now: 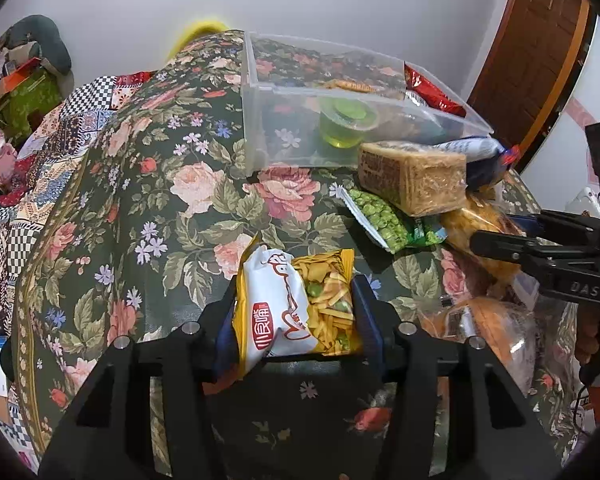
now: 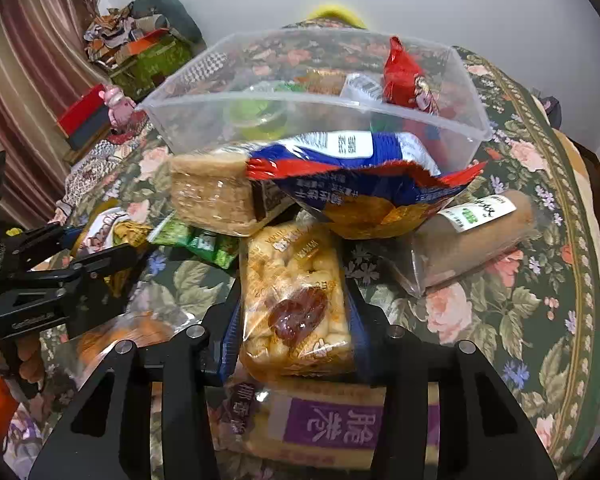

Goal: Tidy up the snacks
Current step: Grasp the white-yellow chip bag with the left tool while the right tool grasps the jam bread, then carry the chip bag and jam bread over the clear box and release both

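Note:
My left gripper point(image 1: 294, 296) is shut on a yellow-and-white mixed snack packet point(image 1: 296, 304), held above the floral tablecloth point(image 1: 160, 184). My right gripper point(image 2: 296, 300) is shut on a clear packet of puffed rice snack point(image 2: 296, 300) with a dark red date picture. A clear plastic bin point(image 1: 256, 92) stands at the back and holds a green jelly cup point(image 1: 346, 122) and a red packet point(image 1: 432, 92). In the right wrist view the bin point(image 2: 476, 92) is straight ahead behind the pile. The left gripper shows at the left edge there point(image 2: 100, 256).
Loose snacks lie before the bin: a brown cake block point(image 1: 412, 178), green peas packet point(image 1: 384, 220), blue-red bag point(image 2: 364, 172), brown roll point(image 2: 476, 236), purple-label packet point(image 2: 332, 424). Clutter and boxes point(image 2: 136, 52) stand beyond the table's left side. A wooden door point(image 1: 532, 40) is right.

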`<state>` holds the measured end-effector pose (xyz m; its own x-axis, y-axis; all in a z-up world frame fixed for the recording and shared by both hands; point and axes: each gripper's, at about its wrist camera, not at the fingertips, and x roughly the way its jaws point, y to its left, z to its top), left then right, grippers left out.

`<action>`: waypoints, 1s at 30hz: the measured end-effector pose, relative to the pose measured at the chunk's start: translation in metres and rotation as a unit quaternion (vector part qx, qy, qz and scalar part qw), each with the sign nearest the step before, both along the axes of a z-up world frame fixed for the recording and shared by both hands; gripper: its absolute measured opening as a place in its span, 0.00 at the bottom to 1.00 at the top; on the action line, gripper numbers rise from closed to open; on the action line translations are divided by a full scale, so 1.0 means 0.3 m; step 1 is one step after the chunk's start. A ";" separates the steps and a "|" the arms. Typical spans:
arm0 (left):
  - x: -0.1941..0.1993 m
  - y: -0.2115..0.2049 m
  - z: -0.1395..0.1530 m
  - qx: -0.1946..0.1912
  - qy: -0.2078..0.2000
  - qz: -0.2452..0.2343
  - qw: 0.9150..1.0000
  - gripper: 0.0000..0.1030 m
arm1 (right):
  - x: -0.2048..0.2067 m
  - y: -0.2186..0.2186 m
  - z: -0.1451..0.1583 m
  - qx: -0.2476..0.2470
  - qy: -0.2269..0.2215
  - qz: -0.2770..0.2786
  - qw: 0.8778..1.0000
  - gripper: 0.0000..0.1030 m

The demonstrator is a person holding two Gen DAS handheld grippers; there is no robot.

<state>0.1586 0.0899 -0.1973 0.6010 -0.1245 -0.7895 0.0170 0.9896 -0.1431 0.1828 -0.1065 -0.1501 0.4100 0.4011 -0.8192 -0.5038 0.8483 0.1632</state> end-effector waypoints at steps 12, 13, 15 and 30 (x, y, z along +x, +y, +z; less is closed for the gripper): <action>-0.036 -0.031 0.188 -0.008 -0.060 0.003 0.998 0.50 | -0.062 -0.046 0.150 0.033 -0.047 -0.002 0.998 0.40; -0.032 -0.033 0.201 -0.008 -0.065 0.002 0.998 0.50 | -0.065 -0.045 0.165 0.034 -0.052 0.001 0.998 0.40; -0.026 -0.042 0.235 -0.009 -0.075 0.001 0.997 0.50 | -0.070 -0.047 0.193 0.035 -0.064 0.003 0.997 0.40; 0.140 -0.062 0.360 -0.008 -0.122 0.005 0.992 0.50 | 0.078 -0.002 0.324 0.056 -0.118 -0.018 0.991 0.40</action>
<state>0.2007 0.0711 -0.0892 0.7755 -0.1293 -0.6180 0.0439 0.9875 -0.1516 0.2063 -0.1072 -0.0528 0.6013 0.4651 -0.6497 -0.5086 0.8499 0.1377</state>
